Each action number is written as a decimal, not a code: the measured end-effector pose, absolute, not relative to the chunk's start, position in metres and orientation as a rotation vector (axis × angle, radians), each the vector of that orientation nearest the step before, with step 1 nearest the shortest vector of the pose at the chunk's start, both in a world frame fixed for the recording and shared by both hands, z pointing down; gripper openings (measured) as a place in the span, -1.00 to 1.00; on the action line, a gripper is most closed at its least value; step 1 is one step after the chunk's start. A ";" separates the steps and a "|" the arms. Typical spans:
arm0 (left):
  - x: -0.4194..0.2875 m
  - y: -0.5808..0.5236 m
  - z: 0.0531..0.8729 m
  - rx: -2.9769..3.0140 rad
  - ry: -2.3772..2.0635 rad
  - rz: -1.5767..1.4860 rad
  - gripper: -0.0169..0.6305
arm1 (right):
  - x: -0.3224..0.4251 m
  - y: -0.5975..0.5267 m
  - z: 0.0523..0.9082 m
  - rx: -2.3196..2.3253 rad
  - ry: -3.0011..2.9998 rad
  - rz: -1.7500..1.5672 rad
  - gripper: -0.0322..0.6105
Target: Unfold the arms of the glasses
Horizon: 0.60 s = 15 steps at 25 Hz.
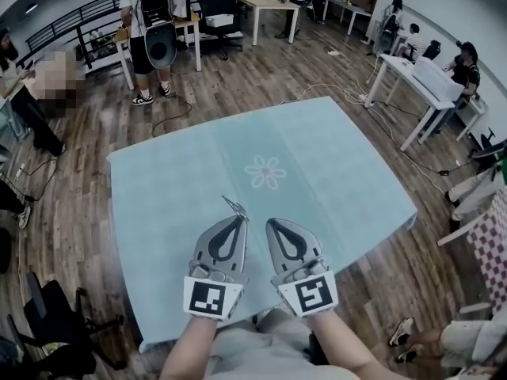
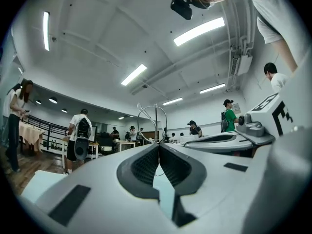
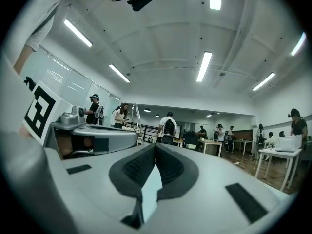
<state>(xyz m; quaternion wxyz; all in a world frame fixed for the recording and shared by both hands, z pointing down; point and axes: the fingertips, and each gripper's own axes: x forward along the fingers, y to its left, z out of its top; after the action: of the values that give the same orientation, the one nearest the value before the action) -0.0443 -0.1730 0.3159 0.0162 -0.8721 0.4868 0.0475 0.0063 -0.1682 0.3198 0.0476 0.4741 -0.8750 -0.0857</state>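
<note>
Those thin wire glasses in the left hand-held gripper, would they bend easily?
Probably: the glasses look like bare thin wire, so likely light and springy. Held only at the left hand-held gripper tips, they may twist or slip.

The desk (image 1: 348, 172) lies open ahead and to both sides, its cloth flat out to every edge. What stands in the way crowds its near part: the glasses (image 1: 234, 206) sticking up from the fingers of the left gripper (image 1: 239, 220), and the right gripper (image 1: 270, 223) just beside, a narrow gap between them.

Glasses (image 1: 234, 206) before the left hand-held gripper (image 1: 242, 220); right hand-held gripper (image 1: 270, 223) beside it, above the table (image 1: 348, 172)
</note>
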 end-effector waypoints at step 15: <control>-0.028 -0.203 0.327 -3.009 1.439 0.216 -0.92 | 0.022 -0.200 0.326 1.290 -2.710 -0.327 -0.88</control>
<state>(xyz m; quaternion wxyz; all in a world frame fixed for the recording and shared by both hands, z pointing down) -0.0281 -0.2034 0.3274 -0.1003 -0.8957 0.4284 0.0644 0.0221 -0.1998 0.3262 0.0613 0.4264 -0.8960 -0.1080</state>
